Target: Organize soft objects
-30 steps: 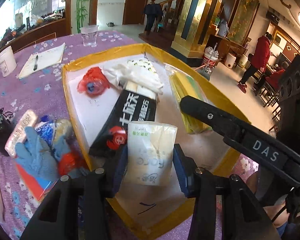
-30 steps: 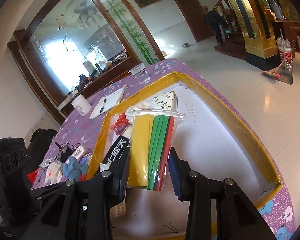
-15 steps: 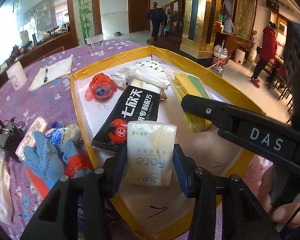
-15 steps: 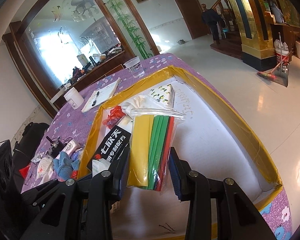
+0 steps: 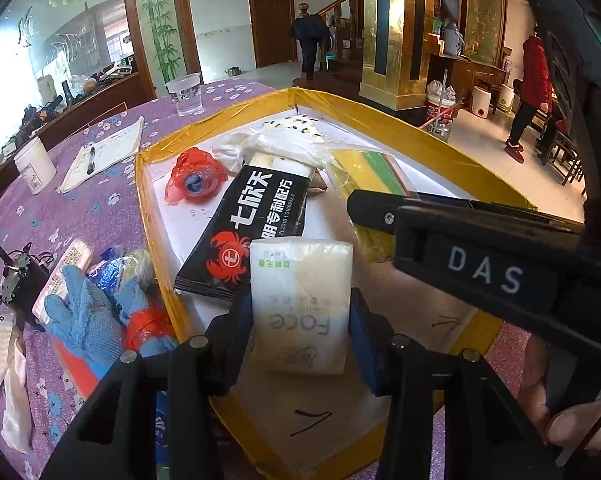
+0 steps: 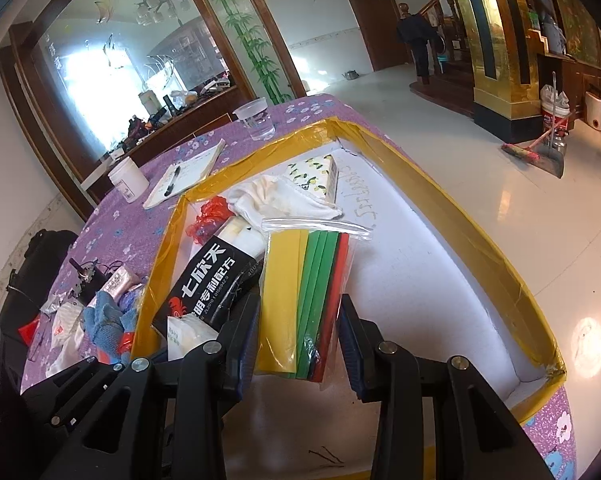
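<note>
Two views. Left wrist: left gripper (image 5: 300, 316) clamped on tissue pack (image 5: 300, 304), above yellow-edged tray (image 5: 412, 132), likely for placing. Right wrist: right gripper (image 6: 299, 336) pinching bag of coloured sheets (image 6: 308, 300) over same tray's white floor.

**2 wrist cameras, both tilted down over the tray**

Each fisheye sits just behind its own gripper, looking forward along the 2 fingers and steeply down at the yellow-rimmed tray (image 5: 400, 128) (image 6: 452, 216) from close range. The left view faces across the tray with the purple table (image 5: 100, 208) at its left (the right tool crosses its right side). The right view looks along the tray toward the hall. Both share the tray's contents, including the black packet (image 5: 256, 220) (image 6: 204, 284).
</note>
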`<state>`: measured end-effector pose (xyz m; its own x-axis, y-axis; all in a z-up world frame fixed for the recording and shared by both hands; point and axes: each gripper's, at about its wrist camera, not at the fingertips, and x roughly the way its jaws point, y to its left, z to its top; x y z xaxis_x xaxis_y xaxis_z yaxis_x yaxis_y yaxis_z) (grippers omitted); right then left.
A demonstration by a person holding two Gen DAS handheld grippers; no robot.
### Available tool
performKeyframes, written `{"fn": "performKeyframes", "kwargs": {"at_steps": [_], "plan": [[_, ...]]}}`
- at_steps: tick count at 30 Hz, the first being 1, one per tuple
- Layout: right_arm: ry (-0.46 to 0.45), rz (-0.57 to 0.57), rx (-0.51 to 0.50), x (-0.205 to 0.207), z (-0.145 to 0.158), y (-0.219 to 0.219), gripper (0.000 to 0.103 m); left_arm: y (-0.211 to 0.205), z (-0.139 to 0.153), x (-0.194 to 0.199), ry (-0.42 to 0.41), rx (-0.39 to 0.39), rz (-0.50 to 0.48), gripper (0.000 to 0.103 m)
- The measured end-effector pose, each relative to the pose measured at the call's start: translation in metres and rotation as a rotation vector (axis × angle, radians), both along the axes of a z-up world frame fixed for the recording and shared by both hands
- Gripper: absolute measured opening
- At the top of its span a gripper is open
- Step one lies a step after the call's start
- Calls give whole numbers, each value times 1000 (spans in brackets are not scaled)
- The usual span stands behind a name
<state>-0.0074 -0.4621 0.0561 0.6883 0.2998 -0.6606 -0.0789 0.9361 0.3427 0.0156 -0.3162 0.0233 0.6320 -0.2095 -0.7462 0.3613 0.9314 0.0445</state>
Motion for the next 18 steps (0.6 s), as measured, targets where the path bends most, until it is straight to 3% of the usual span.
{"fn": "performKeyframes", "kwargs": {"at_steps": [18], "plan": [[89,14,-103,13,-10,14,41,-5,-2,-7,8,-6,-4,45]]}}
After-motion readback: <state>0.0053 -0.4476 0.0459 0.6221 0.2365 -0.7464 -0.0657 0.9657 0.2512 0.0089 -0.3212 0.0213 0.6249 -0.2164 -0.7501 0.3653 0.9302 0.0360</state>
